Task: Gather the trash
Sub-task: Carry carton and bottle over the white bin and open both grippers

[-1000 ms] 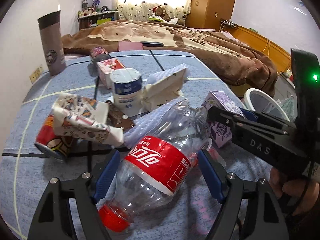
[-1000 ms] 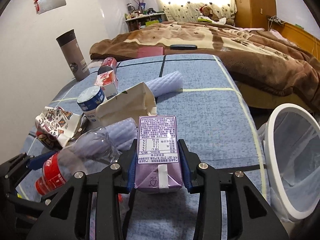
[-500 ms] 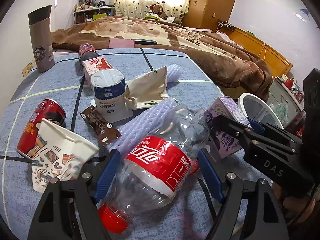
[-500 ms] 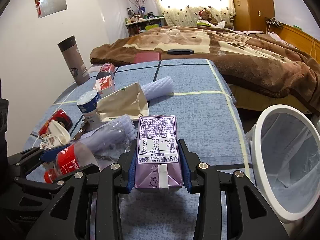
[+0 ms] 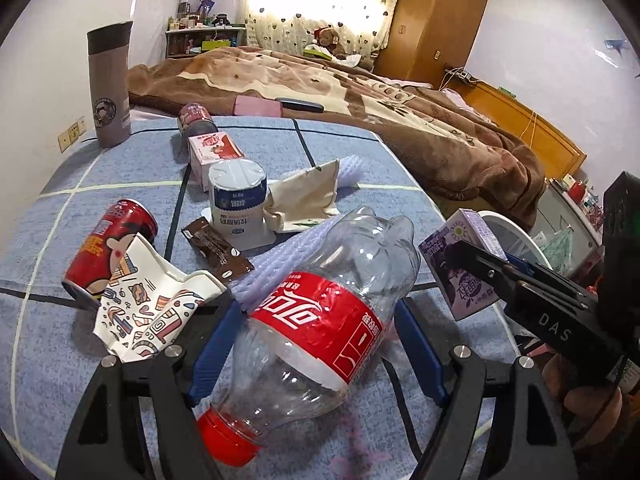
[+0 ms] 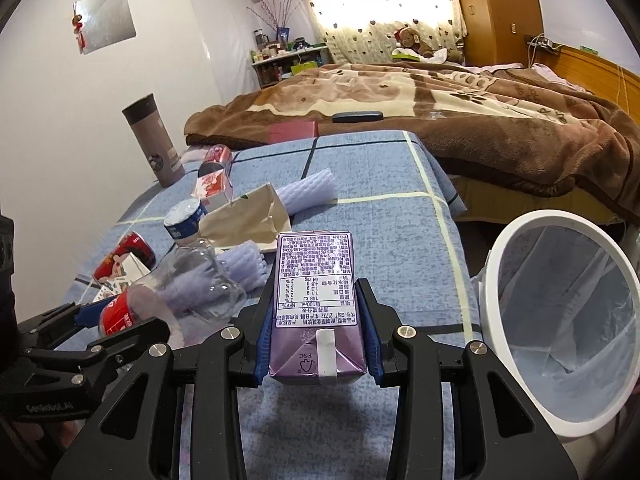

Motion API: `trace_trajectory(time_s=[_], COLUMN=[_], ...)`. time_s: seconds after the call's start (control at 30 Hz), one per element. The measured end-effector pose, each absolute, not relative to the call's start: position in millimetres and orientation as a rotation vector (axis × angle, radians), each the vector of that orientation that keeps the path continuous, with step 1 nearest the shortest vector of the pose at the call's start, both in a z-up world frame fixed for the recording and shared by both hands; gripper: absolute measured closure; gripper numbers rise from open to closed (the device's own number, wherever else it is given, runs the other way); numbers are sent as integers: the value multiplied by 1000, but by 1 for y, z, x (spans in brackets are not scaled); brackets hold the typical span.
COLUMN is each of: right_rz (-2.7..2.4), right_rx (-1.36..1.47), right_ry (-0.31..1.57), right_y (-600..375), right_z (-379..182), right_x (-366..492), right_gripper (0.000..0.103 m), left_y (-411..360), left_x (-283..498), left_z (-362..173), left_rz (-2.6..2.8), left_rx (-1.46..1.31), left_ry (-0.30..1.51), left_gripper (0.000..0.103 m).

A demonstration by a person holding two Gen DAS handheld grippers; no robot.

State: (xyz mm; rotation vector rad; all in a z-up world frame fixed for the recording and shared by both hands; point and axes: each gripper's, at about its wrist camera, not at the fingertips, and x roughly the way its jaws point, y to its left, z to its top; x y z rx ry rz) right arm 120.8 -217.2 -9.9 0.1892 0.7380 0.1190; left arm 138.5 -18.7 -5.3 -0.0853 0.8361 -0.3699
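Bottle (image 5: 320, 320): one, clear, red label, in my left jaws.
Carton (image 6: 316, 308): one, purple, in my right jaws.

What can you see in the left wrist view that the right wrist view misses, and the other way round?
Only the left wrist view shows the brown snack wrapper, the bottle's red cap and the printed paper cup in full. Only the right wrist view shows the whole white bin with its clear liner, and the wall mirror. Both show the cola bottle between the left hand-held gripper's pads, the purple carton clamped in the right hand-held gripper, the red can and the tumbler.
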Motion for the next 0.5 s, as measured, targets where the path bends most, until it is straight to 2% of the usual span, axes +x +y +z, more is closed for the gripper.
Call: trace_trajectory(time_s=[0.5], right_rz=[59], right_rx=[210], right_ry=[631], right_y=[-264], right_z=[29], right_x=[94], right_gripper=[65], left_y=[-77], left_x=[133], left_z=[37], left_rz=[-463], left_rx=[-80], left_ry=[751], left_gripper=[23])
